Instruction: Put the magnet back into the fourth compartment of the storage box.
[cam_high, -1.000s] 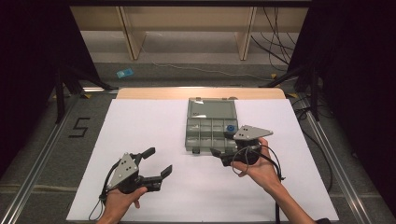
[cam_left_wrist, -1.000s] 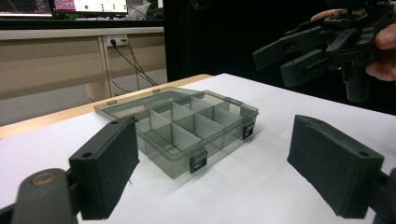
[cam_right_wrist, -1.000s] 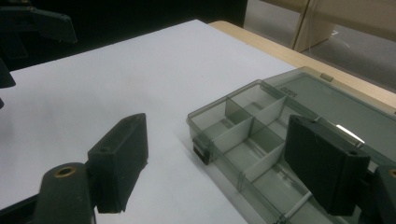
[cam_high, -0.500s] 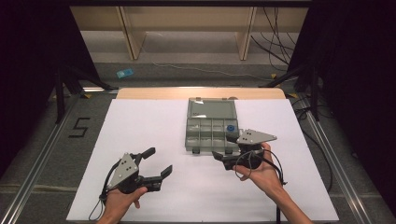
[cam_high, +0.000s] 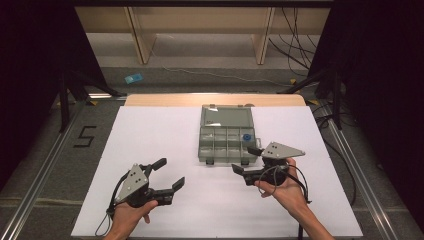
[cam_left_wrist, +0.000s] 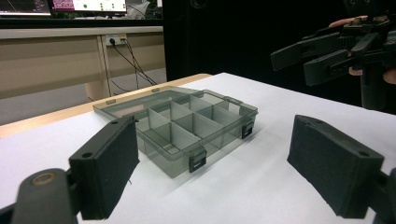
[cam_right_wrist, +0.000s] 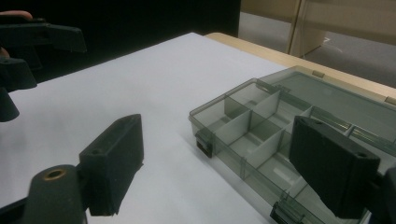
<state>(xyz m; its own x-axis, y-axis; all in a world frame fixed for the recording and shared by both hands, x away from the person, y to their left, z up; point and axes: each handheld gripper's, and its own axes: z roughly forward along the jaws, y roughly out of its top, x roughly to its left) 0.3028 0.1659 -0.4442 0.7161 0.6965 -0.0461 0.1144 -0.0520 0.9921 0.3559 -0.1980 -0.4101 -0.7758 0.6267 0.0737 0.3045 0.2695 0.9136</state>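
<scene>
Left gripper: left gripper (cam_high: 167, 176) sits nearest, low on the white sheet (cam_high: 165, 135), held in a hand (cam_high: 127, 215); jaws spread wide with nothing between them, aimed up and right toward the box.
Right gripper: right gripper (cam_high: 247, 160) sits just beside the box's near right corner, in the person's right hand (cam_high: 280, 190); its jaws have just been opening and stand wide, empty. In the right gripper view one jaw overlaps the box's near compartments, the other hangs over bare sheet.
Cut off: both forearms leave the bottom edge of the high view; cable (cam_high: 107, 220) trails from the left gripper toward the sheet's near edge.
Organizer box: clear grey organizer box (cam_high: 227, 135) lies mid-table, lid folded flat open on the far side, black latches on the near wall.
Hard to make out: a small blue thing (cam_high: 246, 136) lies in a right-hand compartment; what it is cannot be told.
Table: wooden table edge (cam_high: 215, 100) shows beyond the sheet.
Writing: figure "5" (cam_high: 85, 136) marked on the floor at left.
Far floor: blue object (cam_high: 133, 78) and loose cables (cam_high: 295, 50) lie by wooden legs.
</scene>
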